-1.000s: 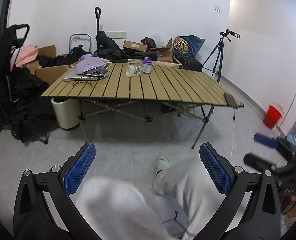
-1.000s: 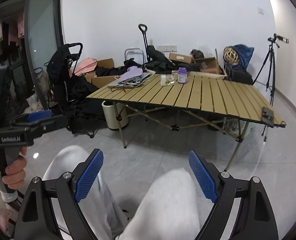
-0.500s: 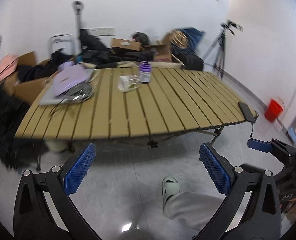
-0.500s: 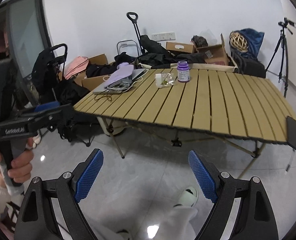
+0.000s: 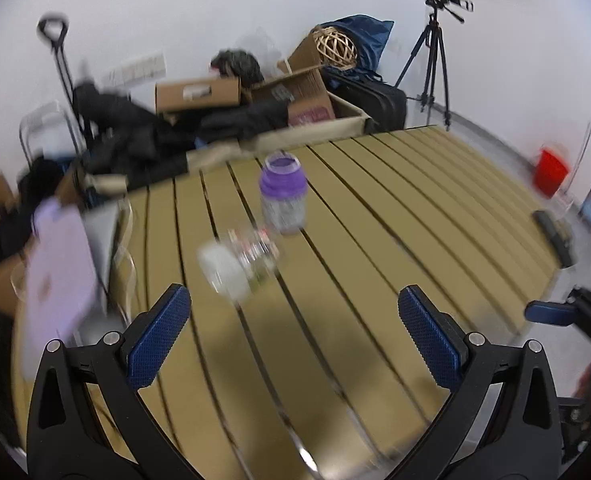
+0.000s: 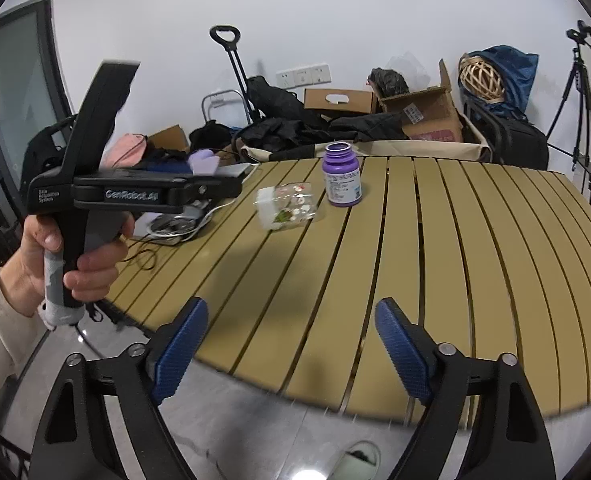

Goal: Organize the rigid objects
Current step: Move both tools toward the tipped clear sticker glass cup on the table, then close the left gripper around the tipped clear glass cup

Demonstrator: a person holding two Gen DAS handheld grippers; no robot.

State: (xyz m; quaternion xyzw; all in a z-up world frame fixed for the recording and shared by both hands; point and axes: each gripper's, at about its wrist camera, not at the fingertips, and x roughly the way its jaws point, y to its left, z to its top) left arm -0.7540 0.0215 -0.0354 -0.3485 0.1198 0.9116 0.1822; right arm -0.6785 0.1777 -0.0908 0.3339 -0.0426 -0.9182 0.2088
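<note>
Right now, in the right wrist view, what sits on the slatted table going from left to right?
Purple pouch on the laptop → tangle of white cables → clear jar lying on its side → upright purple bottle. The rest of the table to the right shows only bare slats.

Cluttered spare room: boxes (image 6: 340, 101), tripod (image 5: 435, 52).

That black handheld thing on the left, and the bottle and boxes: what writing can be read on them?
"GenRobot.AI": side of the left gripper.
"Data Acquisition System": small print on the same gripper's rear.
Purple bottle: label print too small to read.
Cardboard box: sticker and red print unreadable.
Left wrist view: blurred, nothing legible.
</note>
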